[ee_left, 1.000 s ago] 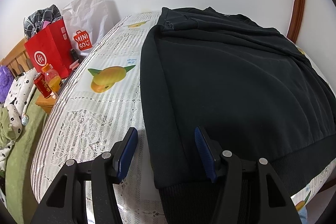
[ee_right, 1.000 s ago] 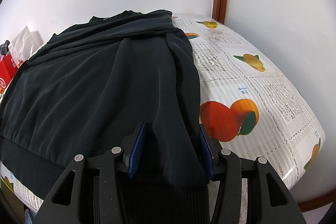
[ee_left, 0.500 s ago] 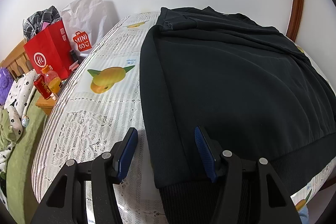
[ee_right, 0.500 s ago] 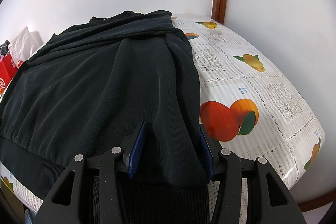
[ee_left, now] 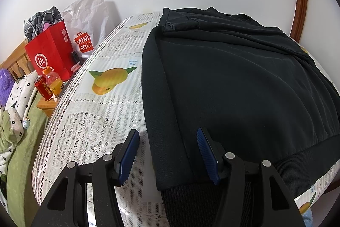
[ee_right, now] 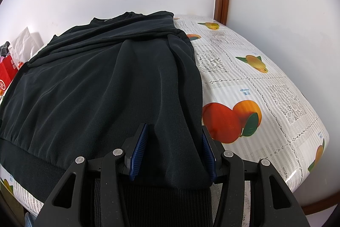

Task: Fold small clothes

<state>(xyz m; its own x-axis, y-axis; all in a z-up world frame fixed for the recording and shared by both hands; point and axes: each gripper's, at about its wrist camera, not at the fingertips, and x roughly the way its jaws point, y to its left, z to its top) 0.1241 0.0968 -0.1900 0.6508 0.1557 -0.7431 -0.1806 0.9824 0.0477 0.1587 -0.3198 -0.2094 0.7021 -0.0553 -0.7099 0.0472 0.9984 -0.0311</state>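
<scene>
Black knit sweatshirt (ee_left: 233, 86) lay flat on fruit-print lace tablecloth (ee_left: 102, 116); left gripper (ee_left: 167, 152) and right gripper (ee_right: 173, 150) both released, straddling its near corners

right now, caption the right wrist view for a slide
Open right gripper straddles the black sweatshirt hem on a fruit-print tablecloth.

"MINISO" on the white bag (ee_left: 85, 20); "mango" on the tablecloth (ee_right: 244, 89).

Sweatshirt (ee_left: 233, 88) atop table (ee_left: 102, 120)
</scene>
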